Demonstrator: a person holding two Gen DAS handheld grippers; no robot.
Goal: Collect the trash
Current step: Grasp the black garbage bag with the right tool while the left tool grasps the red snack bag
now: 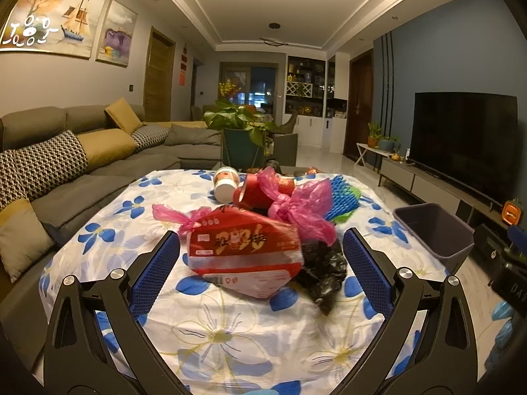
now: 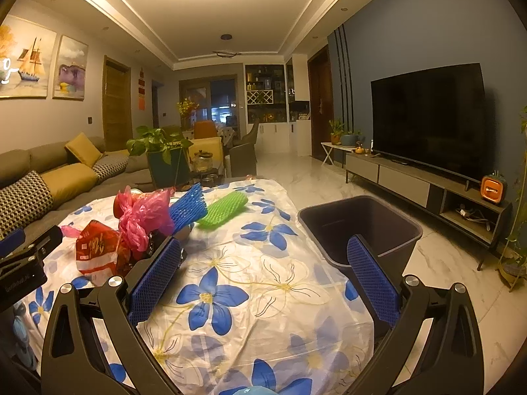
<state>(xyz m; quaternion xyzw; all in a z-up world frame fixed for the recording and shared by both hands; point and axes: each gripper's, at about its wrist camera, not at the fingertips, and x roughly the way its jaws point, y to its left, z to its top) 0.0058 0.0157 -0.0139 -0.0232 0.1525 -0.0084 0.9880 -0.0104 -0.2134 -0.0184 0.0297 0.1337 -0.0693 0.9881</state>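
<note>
The trash is heaped mid-table, and the red packet [image 1: 243, 256] is framed between the wide-open jaws of the left gripper [image 1: 260, 263], apparently untouched, though blur hides contact. The bin [image 2: 362, 227] is set just beside the table's right edge for dropping; the right gripper [image 2: 263, 276] is spread wide, holding nothing.

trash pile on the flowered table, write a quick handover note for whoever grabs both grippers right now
Left gripper: open, empty, jaws either side of the red packet but not touching it.
Right gripper: open, empty, over bare tablecloth.
On the table: red packet, black wrapper, pink bag, red cup, white cup, blue foam net, green foam net.
Bin: beside the table's right edge; nothing visible inside.
Done: nothing visibly binned. Left: every piece.
</note>
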